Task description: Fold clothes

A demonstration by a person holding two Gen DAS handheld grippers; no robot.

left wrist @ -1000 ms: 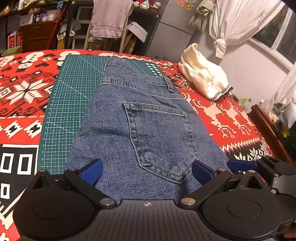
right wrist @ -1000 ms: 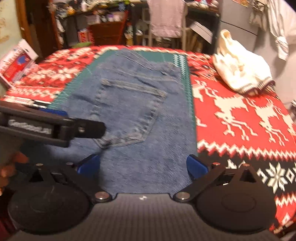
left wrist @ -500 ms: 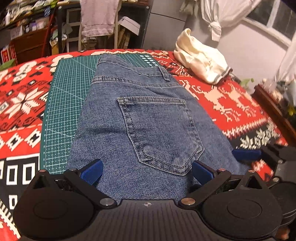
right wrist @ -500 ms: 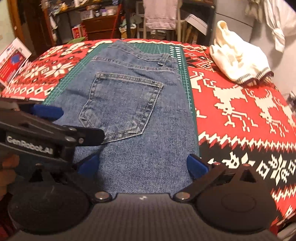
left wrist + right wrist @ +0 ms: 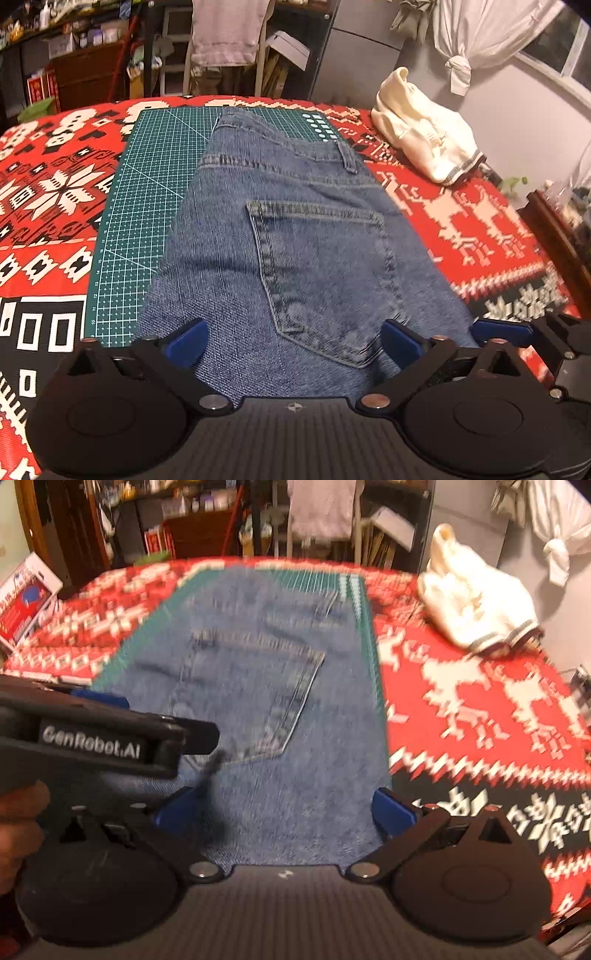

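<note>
A pair of blue jeans [image 5: 295, 240] lies folded, back pocket [image 5: 325, 277] up, on a green cutting mat [image 5: 147, 203]. My left gripper [image 5: 293, 343] hovers open over the jeans' near edge, blue fingers wide apart with only denim under them. In the right wrist view, blurred by motion, the jeans [image 5: 266, 664] fill the mat [image 5: 365, 602]. My right gripper [image 5: 284, 810] is open over their near right part. The left gripper [image 5: 110, 734], held by a hand [image 5: 18, 823], sits close at the left. The right gripper's blue finger [image 5: 498, 332] shows at the left view's right edge.
A red patterned cloth [image 5: 55, 184] covers the table. A crumpled cream garment [image 5: 424, 147] lies at the back right. A red and white box [image 5: 26, 605] sits off the left edge. Dark wooden furniture [image 5: 554, 229] stands to the right, cluttered shelves and a chair behind.
Both grippers stay open over the near end of the jeans. The left gripper has shifted slightly up and forward in the right wrist view, which is now motion-blurred.
</note>
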